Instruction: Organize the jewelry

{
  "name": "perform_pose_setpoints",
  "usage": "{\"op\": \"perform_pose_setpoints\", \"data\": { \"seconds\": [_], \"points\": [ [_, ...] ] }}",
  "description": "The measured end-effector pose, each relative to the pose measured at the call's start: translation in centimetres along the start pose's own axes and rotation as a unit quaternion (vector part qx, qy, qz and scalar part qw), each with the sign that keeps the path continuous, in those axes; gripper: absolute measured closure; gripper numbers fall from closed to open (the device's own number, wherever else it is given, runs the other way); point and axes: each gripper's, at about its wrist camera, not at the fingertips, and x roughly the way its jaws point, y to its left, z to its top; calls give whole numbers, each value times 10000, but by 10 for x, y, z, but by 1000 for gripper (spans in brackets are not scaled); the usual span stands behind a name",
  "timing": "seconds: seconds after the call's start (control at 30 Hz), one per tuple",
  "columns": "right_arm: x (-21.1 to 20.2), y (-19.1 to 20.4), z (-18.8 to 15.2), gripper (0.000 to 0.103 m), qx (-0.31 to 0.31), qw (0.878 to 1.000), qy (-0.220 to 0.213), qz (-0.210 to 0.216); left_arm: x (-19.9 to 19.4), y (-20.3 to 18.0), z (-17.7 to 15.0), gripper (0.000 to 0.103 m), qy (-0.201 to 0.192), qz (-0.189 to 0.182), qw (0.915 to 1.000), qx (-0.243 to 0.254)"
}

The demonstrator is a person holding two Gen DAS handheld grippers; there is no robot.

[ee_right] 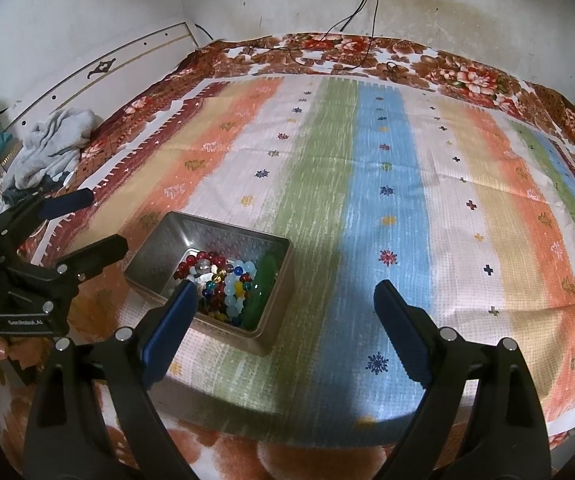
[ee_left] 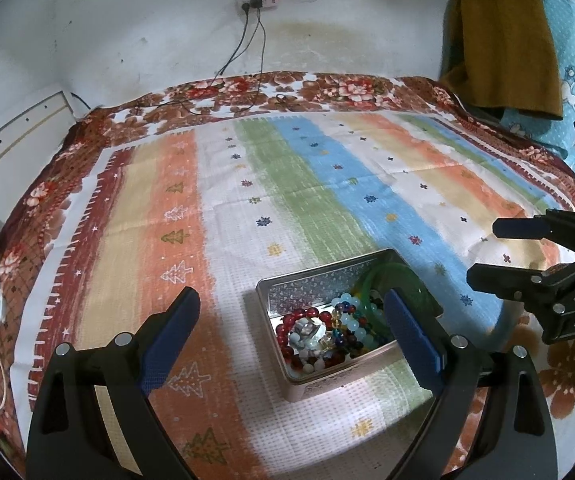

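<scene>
A rectangular metal tin (ee_left: pixel 351 320) stands open on a striped cloth (ee_left: pixel 307 184) spread over a bed with a brown floral blanket (ee_left: pixel 327 88). It sits at the near edge of the cloth, on the white and green stripes. Inside lies a heap of bead bracelets (ee_left: pixel 327 332) in red, pale blue, yellow and dark blue, crowded toward the near right part of the tin, and a green bangle (ee_left: pixel 403 280) leans against the tin's right wall.

The left gripper (ee_left: pixel 291 320) hangs just above and in front of the tin, its blue-padded fingers (ee_left: pixel 167 336) spread wide and holding nothing; the right one of them overlaps the tin's right side in the left wrist view. The right gripper (ee_right: pixel 285 312) hovers to the right of the tin over the green and blue stripes, its fingers (ee_right: pixel 401 332) also spread wide and empty. Its left finger overlaps the tin's near rim in the right wrist view; whether it touches cannot be told.

At the far side, two black cables (ee_left: pixel 247 52) run from a wall socket (ee_left: pixel 257 0) down onto the blanket. A grey crumpled cloth (ee_right: pixel 53 140) lies at the far left by the headboard (ee_right: pixel 87 68). A mustard garment (ee_left: pixel 503 36) hangs at the far right.
</scene>
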Motion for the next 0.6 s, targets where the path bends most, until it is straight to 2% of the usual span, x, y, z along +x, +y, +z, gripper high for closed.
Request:
{"op": "perform_pose_setpoints", "data": {
  "seconds": [0.6],
  "points": [
    [4, -1, -3, 14, -33, 10000, 80, -21, 4, 3, 1, 11, 137, 16, 9999, -72]
  ]
}}
